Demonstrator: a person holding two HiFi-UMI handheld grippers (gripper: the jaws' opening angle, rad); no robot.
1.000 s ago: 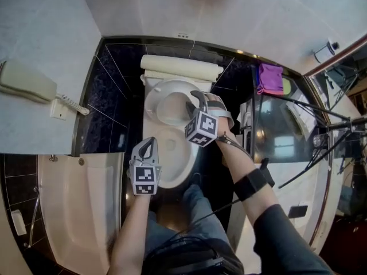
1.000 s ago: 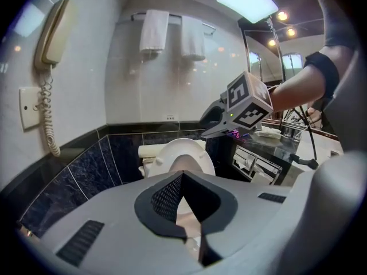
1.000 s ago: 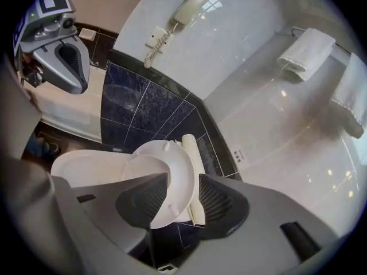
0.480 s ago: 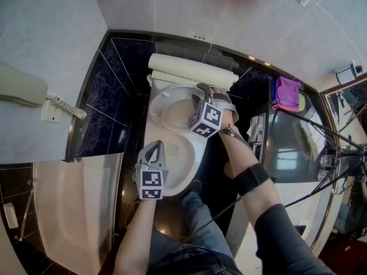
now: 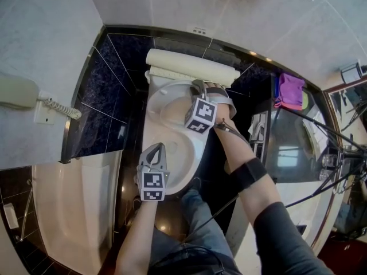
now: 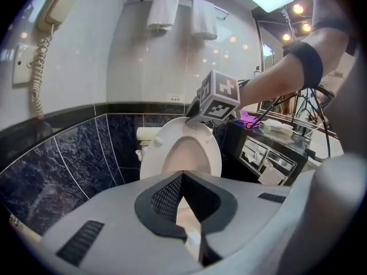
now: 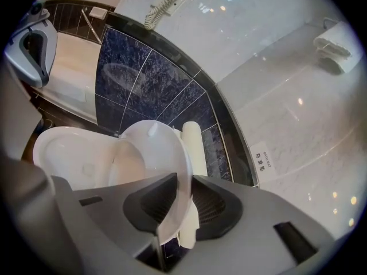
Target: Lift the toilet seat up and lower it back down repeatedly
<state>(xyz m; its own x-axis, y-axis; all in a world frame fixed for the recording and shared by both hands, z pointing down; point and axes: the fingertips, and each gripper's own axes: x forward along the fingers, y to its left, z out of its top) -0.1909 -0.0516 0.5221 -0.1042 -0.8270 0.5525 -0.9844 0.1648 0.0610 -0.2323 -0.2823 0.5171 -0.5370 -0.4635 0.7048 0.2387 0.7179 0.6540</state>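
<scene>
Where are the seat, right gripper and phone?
seat [image 6: 152, 146]: left gripper view, left rim.
right gripper [image 7: 183, 189]: right gripper view, between its fingertips, on the seat edge.
phone [image 5: 17, 91]: head view, handset.

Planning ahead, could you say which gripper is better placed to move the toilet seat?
Right gripper: its jaws have just closed on the raised toilet seat; left gripper hangs empty, apart.

Looked steeply down from head height onto the toilet bowl [image 5: 178, 148], a fair way off. Rode low on the left gripper [image 5: 155, 148], faced the raised toilet seat [image 6: 150, 153] and the tiled wall behind. Sat right up close on the right gripper [image 7: 183, 179], peered along the seat's edge. Shared seat and bowl across all three.
</scene>
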